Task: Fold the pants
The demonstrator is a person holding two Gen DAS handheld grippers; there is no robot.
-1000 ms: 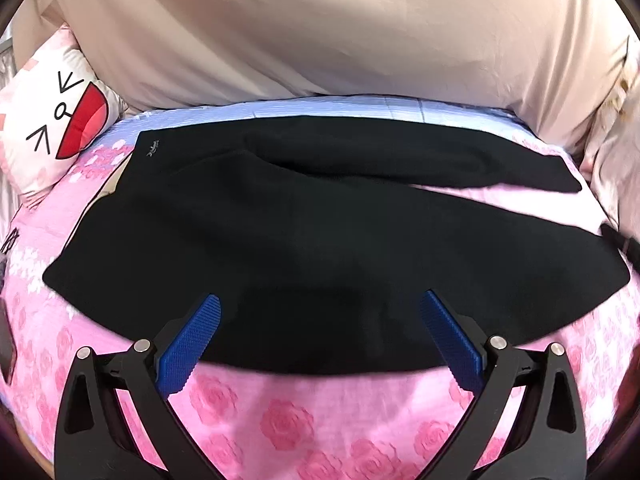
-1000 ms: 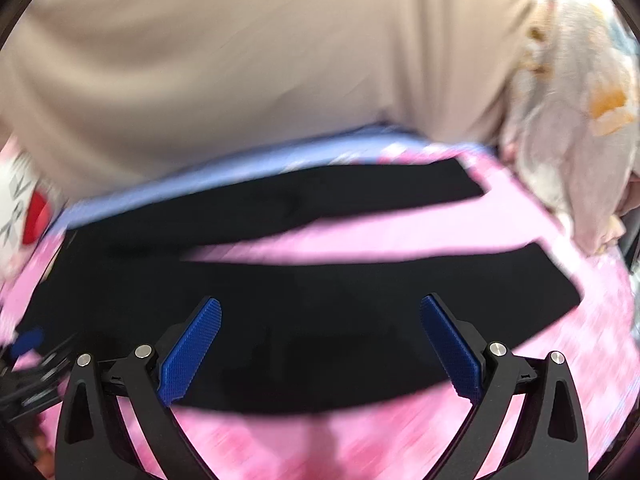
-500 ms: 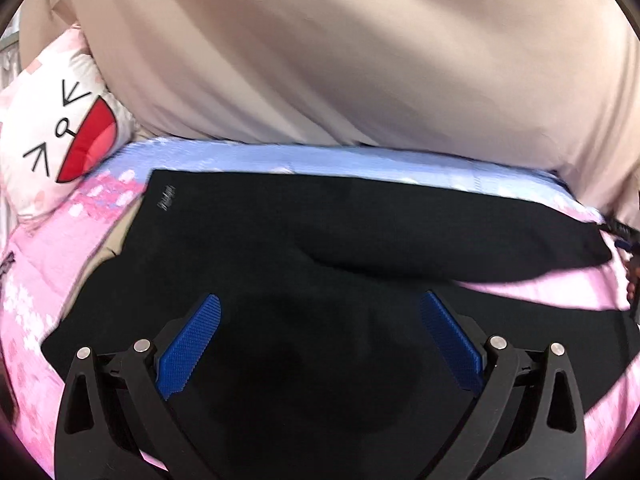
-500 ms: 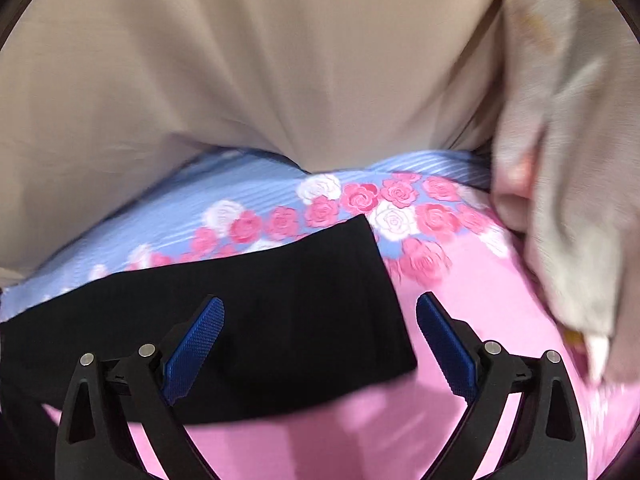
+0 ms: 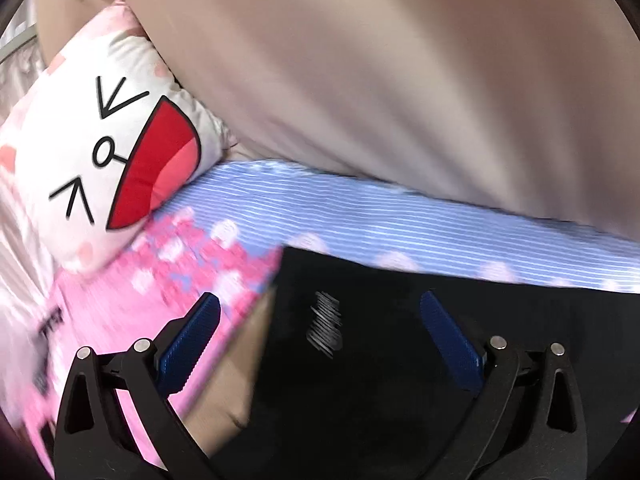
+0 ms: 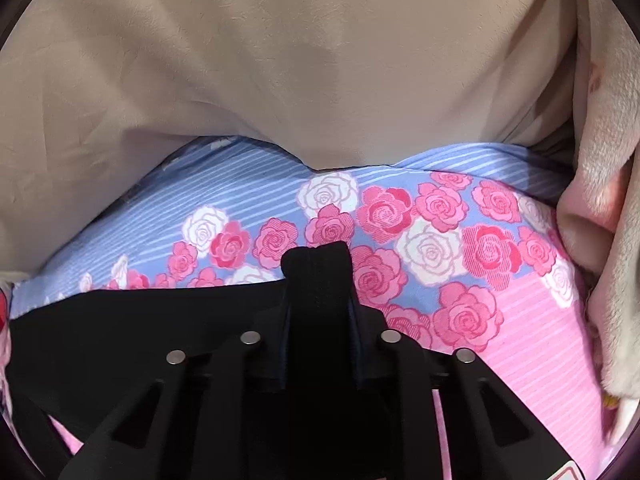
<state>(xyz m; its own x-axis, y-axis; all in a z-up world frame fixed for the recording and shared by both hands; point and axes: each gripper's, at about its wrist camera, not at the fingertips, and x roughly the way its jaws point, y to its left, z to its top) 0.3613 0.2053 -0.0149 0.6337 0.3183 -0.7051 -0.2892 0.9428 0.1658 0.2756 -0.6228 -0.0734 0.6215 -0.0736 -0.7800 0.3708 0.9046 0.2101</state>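
The right gripper (image 6: 316,280) has just been closing, and its two fingers now pinch a bunched fold of the one pair of black pants (image 6: 152,328), the cloth standing up between them near the far edge of the bed. The left gripper (image 5: 320,344) is spread wide, its two blue pads (image 5: 192,344) apart with nothing pressed between them; one pad hangs over the pink sheet and the other over the black cloth, above the end of the pants that carries a small white label (image 5: 325,326), too blurred to read. The pants lie flat on one bedsheet (image 6: 520,344), pink with roses, which turns to a blue striped band along the far edge. A strip of tan cloth (image 5: 236,376) shows beside the left edge of the pants. One white pillow (image 5: 100,152) with a cartoon face and red mouth sits at the far left corner. A beige cover (image 6: 320,60) is heaped beyond the far edge, and one pale plush blanket (image 6: 608,208) lies at the right edge.
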